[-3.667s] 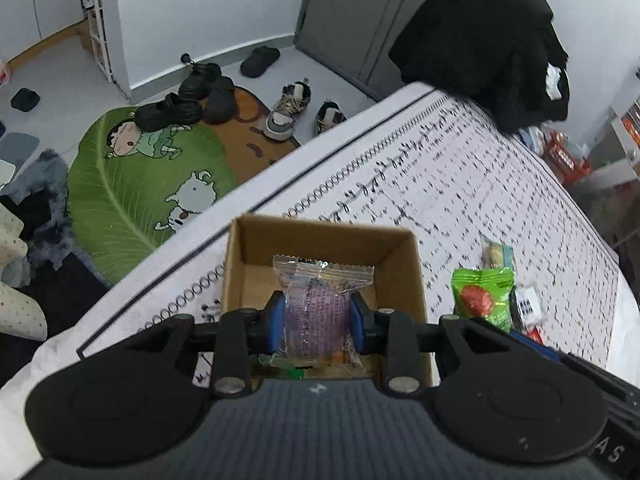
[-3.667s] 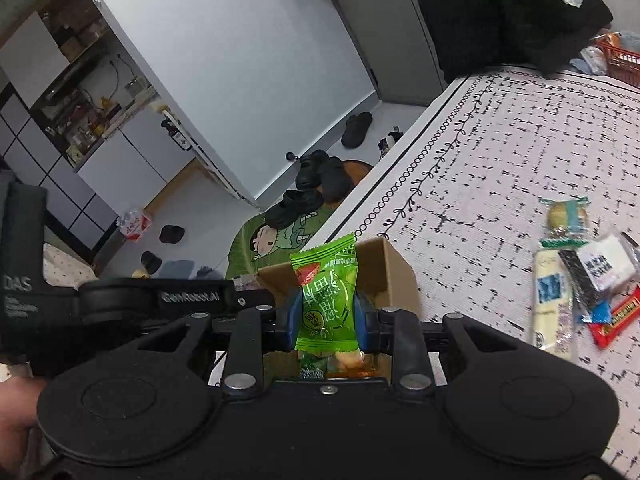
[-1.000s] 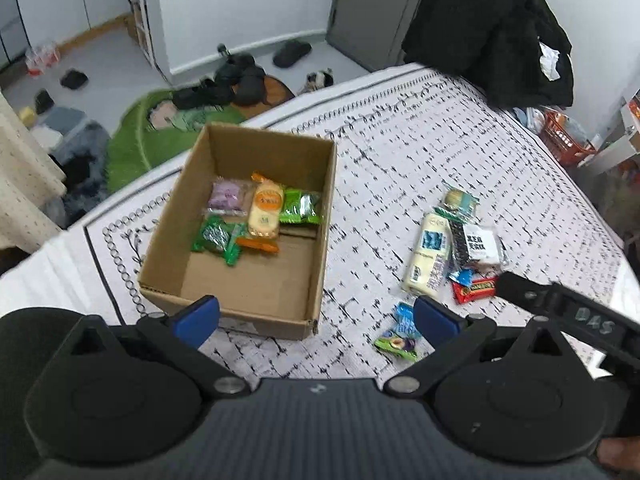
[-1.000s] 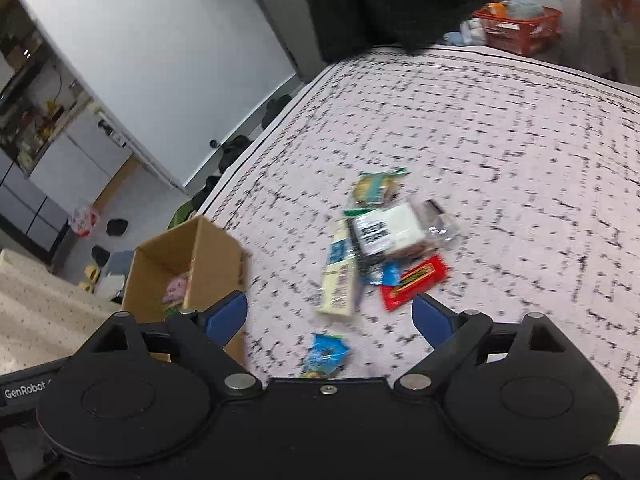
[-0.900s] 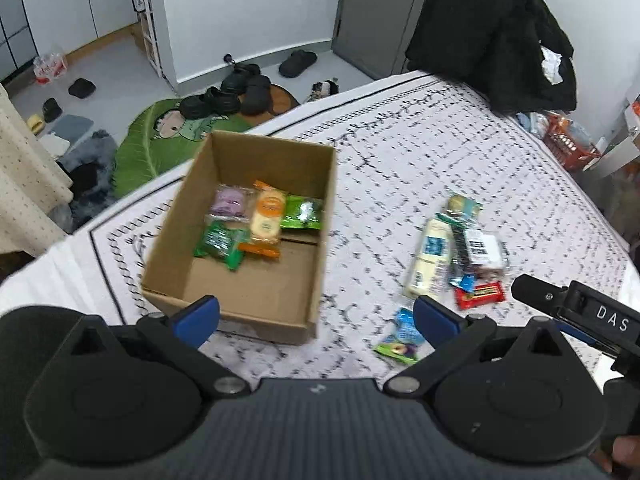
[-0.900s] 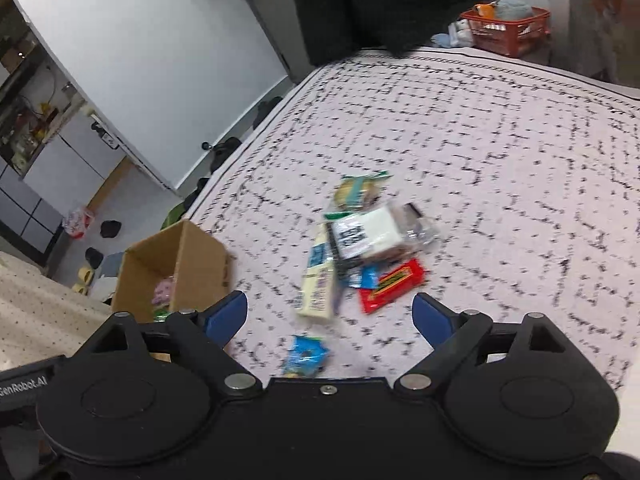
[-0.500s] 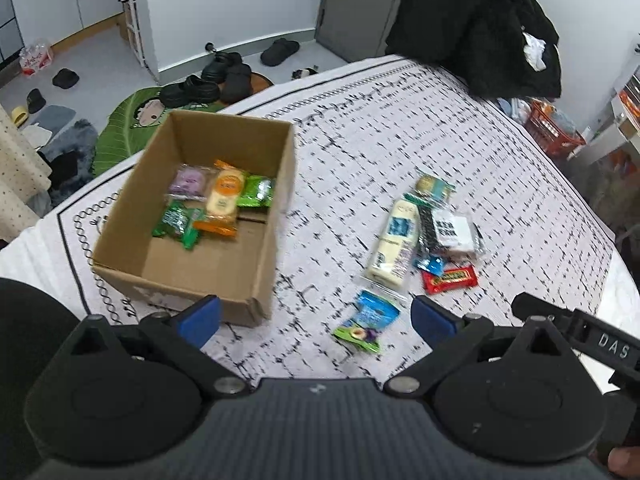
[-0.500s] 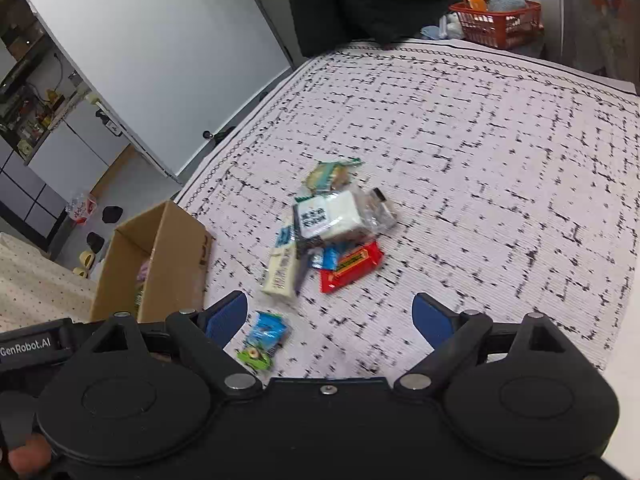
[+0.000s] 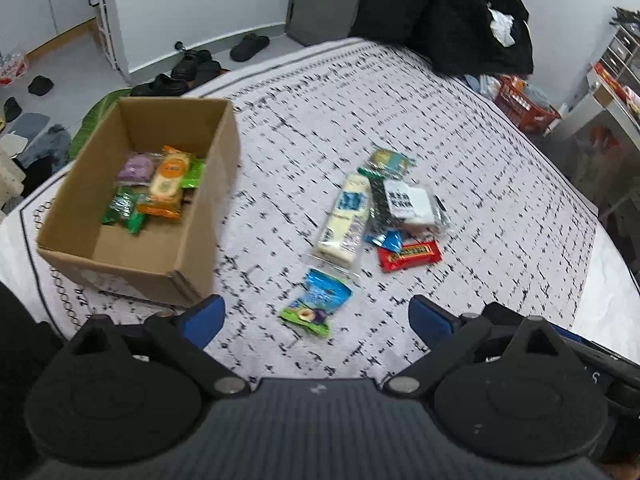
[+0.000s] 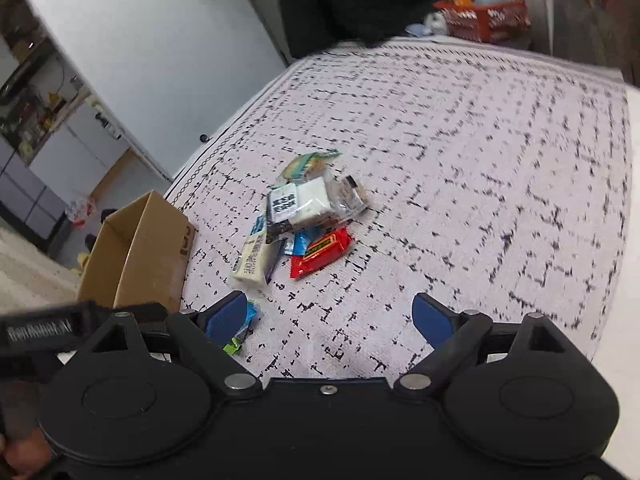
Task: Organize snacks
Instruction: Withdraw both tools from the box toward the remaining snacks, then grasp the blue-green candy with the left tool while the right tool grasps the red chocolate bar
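On the left, the cardboard box (image 9: 132, 200) already holds a handful of packets, among them a purple one (image 9: 136, 168), an orange one (image 9: 168, 184) and green ones. Right of it, on the patterned tablecloth (image 9: 500, 184), several snacks are still unsorted: a blue-and-green packet (image 9: 316, 302) nearest the left gripper (image 9: 316, 316), a long white bar (image 9: 346, 220), a red bar (image 9: 410, 254) and a few more in a loose pile. The left gripper's jaws have just been closing a little yet stand wide with nothing between them, and the right gripper (image 10: 330, 318) is likewise spread and empty, so I judge the job roughly half done.
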The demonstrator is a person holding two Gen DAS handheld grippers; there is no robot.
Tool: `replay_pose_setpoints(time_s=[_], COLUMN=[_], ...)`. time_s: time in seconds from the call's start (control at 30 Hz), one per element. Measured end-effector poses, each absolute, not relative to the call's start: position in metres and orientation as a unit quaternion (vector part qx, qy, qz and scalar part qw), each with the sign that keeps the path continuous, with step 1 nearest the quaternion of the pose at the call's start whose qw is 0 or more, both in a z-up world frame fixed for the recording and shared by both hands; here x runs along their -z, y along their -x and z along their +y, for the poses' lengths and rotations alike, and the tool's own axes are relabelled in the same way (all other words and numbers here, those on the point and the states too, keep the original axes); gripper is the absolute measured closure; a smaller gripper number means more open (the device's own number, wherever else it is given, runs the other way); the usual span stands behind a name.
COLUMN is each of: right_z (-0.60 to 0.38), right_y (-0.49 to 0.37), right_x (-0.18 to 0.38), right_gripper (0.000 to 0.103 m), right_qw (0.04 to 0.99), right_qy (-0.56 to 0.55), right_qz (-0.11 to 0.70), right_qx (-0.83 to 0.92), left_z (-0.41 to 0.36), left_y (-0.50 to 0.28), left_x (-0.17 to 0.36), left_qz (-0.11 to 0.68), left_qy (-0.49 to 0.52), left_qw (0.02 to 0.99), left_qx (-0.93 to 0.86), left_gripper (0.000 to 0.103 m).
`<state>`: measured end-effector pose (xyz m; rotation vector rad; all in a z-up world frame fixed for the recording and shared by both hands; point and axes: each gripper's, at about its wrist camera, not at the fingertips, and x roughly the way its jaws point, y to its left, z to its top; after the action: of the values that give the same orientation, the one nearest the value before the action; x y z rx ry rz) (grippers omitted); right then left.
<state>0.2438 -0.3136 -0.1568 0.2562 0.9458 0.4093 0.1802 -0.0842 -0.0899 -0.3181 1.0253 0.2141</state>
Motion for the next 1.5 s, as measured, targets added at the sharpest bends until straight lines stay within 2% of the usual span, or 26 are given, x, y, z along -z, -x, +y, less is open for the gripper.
replay_pose_setpoints(time_s=[0.17, 0.33, 0.63, 1.2, 1.43, 1.5], right_z=[-0.318, -0.314, -0.308, -0.288, -0.274, -0.27], right_y=[-0.248, -0.253, -0.27, -0.307, -0.322, -0.327], right_x=[0.162, 0.167, 0.177, 0.214, 0.225, 0.227], right_gripper=[0.014, 0.014, 0.019, 0.041, 0.052, 0.053], right_qw=[0.859, 0.854, 0.845, 0.815, 0.806, 0.806], right_qy=[-0.137, -0.132, -0.145, -0.142, -0.146, -0.151], right_qz=[0.455, 0.463, 0.478, 0.526, 0.535, 0.533], right_qx=[-0.19, -0.2, -0.191, -0.196, -0.206, -0.208], left_z=[-0.096, -0.096, -0.089, -0.091, -0.084, -0.082], left_y=[-0.184, -0.188, -0.211, -0.245, -0.251, -0.253], left_x=[0.108, 0.128, 0.155, 0.195, 0.206, 0.207], left_qz=[0.497, 0.509, 0.526, 0.561, 0.567, 0.566], left_qy=[0.145, 0.148, 0.132, 0.096, 0.104, 0.107], left_qw=[0.851, 0.842, 0.832, 0.818, 0.813, 0.813], left_qx=[-0.091, -0.096, -0.113, -0.088, -0.086, -0.085], left_gripper=[0.016, 0.031, 0.04, 0.04, 0.066, 0.067])
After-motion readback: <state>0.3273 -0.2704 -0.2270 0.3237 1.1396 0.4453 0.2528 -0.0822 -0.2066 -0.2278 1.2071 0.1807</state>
